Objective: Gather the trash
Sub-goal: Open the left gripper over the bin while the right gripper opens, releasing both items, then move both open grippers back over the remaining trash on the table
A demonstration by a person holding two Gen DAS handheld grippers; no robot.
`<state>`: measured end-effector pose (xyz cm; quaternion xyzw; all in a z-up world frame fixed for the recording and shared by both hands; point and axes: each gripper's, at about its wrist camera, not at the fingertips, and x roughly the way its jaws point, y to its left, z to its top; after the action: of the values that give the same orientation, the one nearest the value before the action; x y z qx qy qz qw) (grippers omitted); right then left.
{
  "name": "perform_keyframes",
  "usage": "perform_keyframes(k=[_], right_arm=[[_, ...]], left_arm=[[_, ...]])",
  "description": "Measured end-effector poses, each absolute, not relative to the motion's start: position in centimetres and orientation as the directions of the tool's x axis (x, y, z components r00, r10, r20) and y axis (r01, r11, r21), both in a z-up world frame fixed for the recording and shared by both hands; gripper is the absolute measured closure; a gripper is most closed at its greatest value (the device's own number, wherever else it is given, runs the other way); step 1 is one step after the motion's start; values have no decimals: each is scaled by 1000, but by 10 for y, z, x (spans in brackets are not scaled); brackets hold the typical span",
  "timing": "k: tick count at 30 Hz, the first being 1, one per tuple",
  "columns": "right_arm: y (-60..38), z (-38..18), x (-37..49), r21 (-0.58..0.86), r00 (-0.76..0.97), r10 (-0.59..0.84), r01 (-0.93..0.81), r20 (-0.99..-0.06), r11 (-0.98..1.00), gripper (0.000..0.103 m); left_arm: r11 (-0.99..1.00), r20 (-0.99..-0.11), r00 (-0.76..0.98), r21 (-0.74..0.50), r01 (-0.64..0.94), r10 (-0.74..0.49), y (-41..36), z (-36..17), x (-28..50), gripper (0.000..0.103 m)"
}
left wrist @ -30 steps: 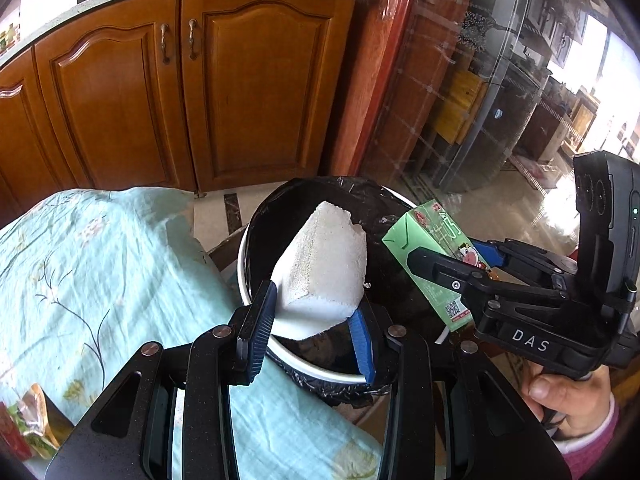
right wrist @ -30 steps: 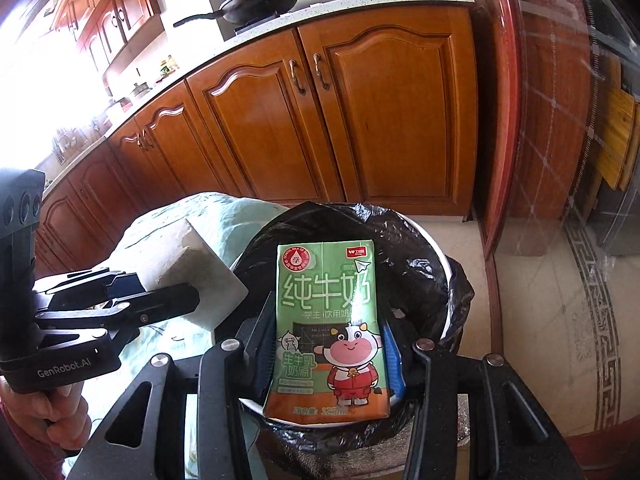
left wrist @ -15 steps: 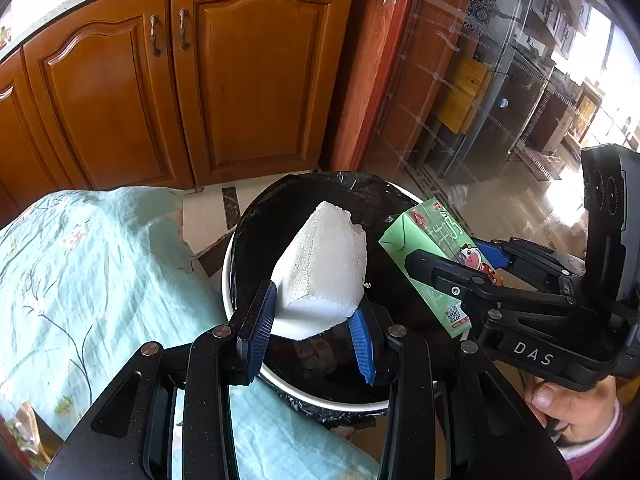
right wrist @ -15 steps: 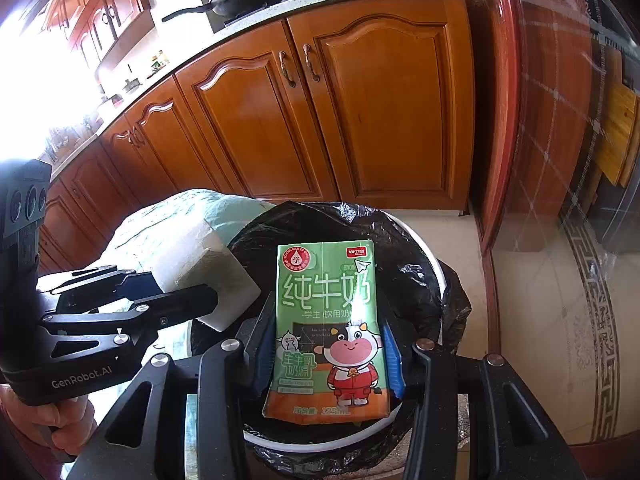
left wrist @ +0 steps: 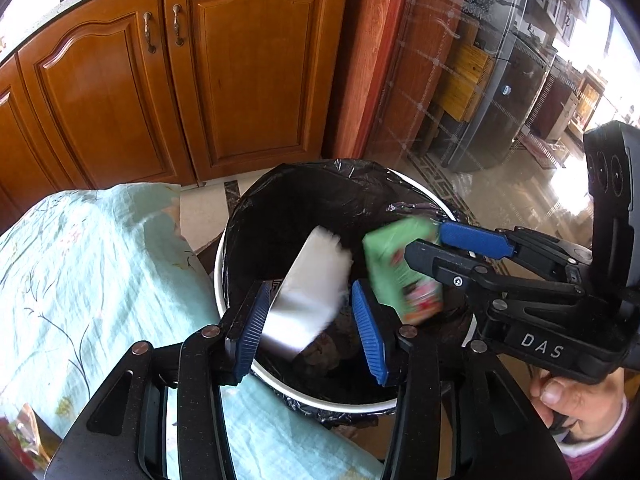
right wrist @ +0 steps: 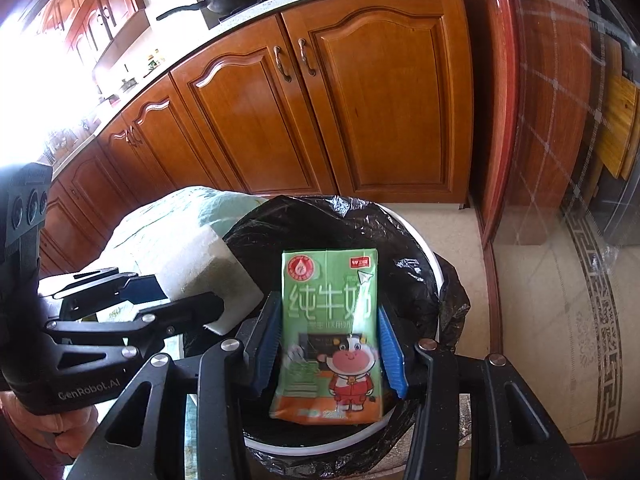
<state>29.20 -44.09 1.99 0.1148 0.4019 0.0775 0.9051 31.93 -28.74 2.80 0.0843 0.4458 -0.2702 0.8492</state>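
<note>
A white bin [left wrist: 344, 402] lined with a black bag [right wrist: 320, 224] stands on the floor below both grippers. My left gripper [left wrist: 314, 330] is open; a white foam block [left wrist: 308, 304], blurred, falls between its fingers into the bin. My right gripper [right wrist: 328, 344] is open over the bin too; the green milk carton [right wrist: 330, 336] slips down between its blue pads, blurred at the bottom. The left wrist view shows the carton [left wrist: 400, 272] tilted and blurred beside the right gripper [left wrist: 452, 252]. The foam block [right wrist: 200, 268] also shows in the right wrist view.
A table with a light blue flowered cloth [left wrist: 80, 280] stands left of the bin, with a wrapper [left wrist: 20, 436] at its near left edge. Wooden kitchen cabinets [right wrist: 320, 112] stand behind. A glass door [left wrist: 480, 80] is at the right.
Both grippers have opened over the bin. The foam block and the milk carton have come loose and are dropping toward the bag. Both grippers have moved a little further over the bin.
</note>
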Motion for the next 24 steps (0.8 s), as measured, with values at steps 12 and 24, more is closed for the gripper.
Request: perform_keyframes(k=[12, 24], right_arm=[[-447, 34, 266, 334, 737, 248, -33, -629, 942, 42], [-410, 39, 230, 395, 771, 310, -83, -556, 915, 36]], left_arm=[[882, -744, 549, -116, 456, -381, -236, 40, 287, 43], [935, -675, 670, -86, 344, -309, -169, 57, 241, 35]])
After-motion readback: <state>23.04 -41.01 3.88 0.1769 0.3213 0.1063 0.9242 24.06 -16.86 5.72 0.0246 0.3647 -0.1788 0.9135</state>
